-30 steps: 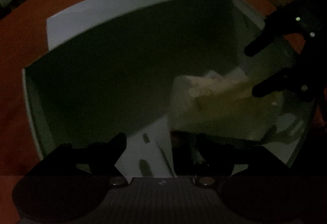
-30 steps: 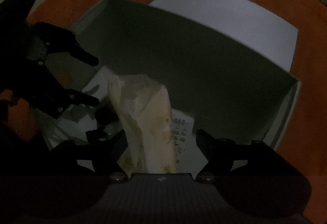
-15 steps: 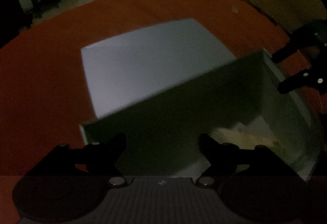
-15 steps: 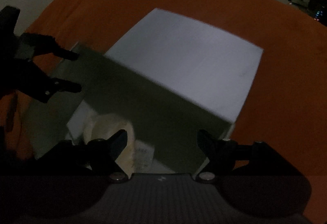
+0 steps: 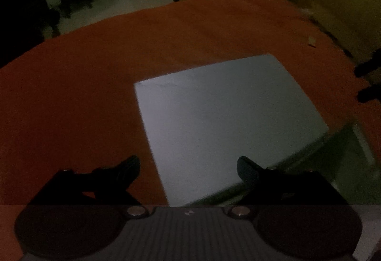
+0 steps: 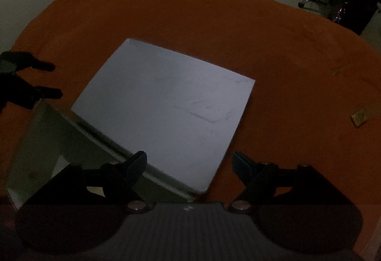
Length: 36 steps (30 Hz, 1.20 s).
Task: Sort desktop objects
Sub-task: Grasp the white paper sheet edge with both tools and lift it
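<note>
White box lid (image 5: 228, 118) lies flat at twelve o'clock, both grippers (image 5: 188, 165) (image 6: 189, 161) wide and empty; closing seemingly remains.

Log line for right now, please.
left gripper: open, empty | right gripper: open, empty | box: lid open flat | small block: on cloth

My left gripper (image 5: 188, 165) hides the near edge of the white box lid (image 5: 228, 122). The box (image 6: 47, 142) itself is cut off low in both views, its contents (too dark) unreadable. A small tan scrap (image 6: 360, 117) on the orange tablecloth (image 5: 83, 94) is too small to identify. My right gripper (image 5: 368, 81) is clipped by the left view's edge.
</note>
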Tool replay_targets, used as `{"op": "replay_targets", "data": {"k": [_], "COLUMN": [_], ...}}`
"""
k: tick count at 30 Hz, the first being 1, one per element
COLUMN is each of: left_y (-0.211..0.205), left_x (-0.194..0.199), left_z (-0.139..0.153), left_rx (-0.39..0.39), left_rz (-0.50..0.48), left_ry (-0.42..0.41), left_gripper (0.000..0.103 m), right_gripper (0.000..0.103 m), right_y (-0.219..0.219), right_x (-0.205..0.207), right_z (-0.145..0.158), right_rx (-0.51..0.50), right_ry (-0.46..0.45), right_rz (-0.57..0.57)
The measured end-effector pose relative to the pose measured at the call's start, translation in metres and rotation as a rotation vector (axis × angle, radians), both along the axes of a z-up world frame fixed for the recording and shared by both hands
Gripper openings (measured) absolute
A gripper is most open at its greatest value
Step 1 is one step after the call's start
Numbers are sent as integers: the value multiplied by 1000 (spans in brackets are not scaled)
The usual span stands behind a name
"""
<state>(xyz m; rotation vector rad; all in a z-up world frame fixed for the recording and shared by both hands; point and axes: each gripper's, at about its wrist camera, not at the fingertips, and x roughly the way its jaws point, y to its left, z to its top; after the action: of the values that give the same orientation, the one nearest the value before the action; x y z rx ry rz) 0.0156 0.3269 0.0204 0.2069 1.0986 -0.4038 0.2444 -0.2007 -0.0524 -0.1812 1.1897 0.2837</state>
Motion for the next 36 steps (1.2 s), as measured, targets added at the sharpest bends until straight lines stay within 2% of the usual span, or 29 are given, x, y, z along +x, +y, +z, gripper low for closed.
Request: {"op": "replay_targets", "data": {"k": [3, 5, 9, 14, 19, 26, 30, 36], "left_y": [0, -1, -6, -13, -22, -48, -62, -78], "left_x": [21, 34, 58, 89, 121, 147, 159, 189], "left_z": [-15, -27, -49, -71, -93, -124, -136, -155], "left_rx": [-22, -19, -32, -47, -87, -96, -98, -103], "left_rz": [33, 53, 96, 138, 197, 193, 184, 158], "left_ry": [27, 44, 75, 127, 172, 187, 235, 285], "left_gripper": [88, 89, 89, 91, 93, 94, 94, 96], "right_gripper": [82, 86, 86, 86, 87, 87, 88, 99], "right_y": [-6, -11, -24, -42, -48, -55, -56, -58], "right_x": [16, 26, 48, 75, 93, 109, 107, 100], "right_z": [-6, -10, -20, -46, -77, -113, -123, -132], "right_rx": [9, 0, 18, 31, 28, 82, 111, 143], "right_ry": [18, 26, 50, 85, 135, 198, 238, 269], "right_rz": [-19, -60, -126, -204, -231, -297, -302, -299]}}
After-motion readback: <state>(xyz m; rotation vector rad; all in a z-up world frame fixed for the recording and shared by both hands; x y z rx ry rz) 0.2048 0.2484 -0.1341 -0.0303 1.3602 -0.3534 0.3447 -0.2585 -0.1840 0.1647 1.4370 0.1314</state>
